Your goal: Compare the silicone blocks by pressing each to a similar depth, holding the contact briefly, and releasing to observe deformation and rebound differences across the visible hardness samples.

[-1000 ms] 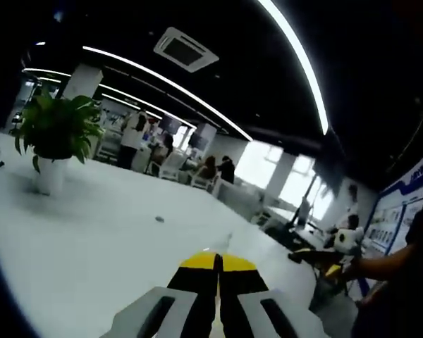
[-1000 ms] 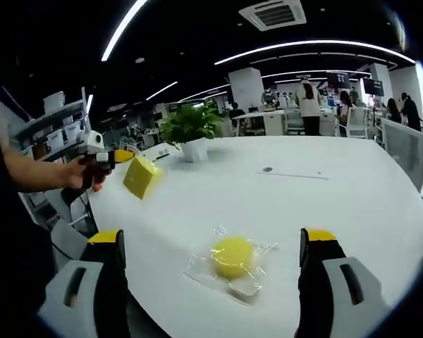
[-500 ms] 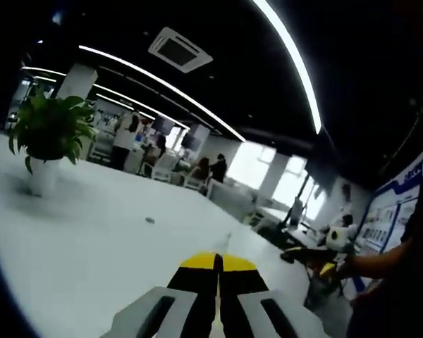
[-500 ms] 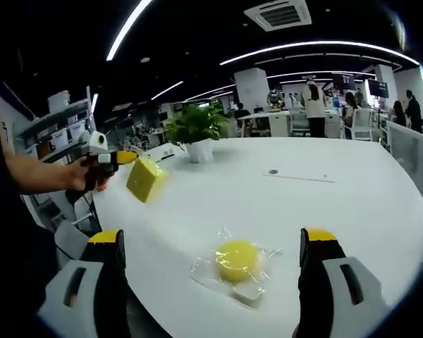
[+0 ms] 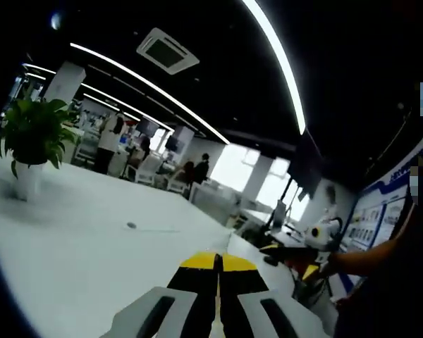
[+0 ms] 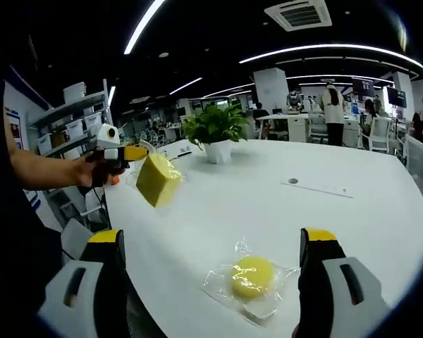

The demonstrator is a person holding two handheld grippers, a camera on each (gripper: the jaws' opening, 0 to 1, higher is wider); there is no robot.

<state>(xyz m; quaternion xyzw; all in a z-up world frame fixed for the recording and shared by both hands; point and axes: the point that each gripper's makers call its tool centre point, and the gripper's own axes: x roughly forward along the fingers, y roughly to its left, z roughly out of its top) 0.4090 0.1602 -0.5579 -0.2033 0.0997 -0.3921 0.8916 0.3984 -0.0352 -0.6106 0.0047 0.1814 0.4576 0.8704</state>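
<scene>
A yellow silicone cube (image 6: 158,179) in clear wrap hangs off the table's left edge, tilted. My left gripper (image 6: 134,153) is shut on its upper corner, held by a hand. In the left gripper view that gripper (image 5: 217,260) shows its yellow tips pressed together, and the cube itself is hidden. A round yellow silicone block (image 6: 252,276) in a clear bag lies on the white table (image 6: 352,211). It sits low between the wide-apart jaws of my open right gripper (image 6: 213,243), untouched. The right gripper (image 5: 290,255) also shows at the right of the left gripper view, in a hand.
A potted plant (image 6: 215,130) (image 5: 29,141) stands on the table's far side. A small dark disc (image 6: 293,181) (image 5: 131,225) with a thin strip lies mid-table. Shelves with boxes (image 6: 70,120) stand left. People and chairs (image 6: 331,109) are behind the table.
Both views have swung sideways with the hands, so plant and table shifted in the picture. The cube stays hanging in the left gripper. The round block still lies untouched on the table.
</scene>
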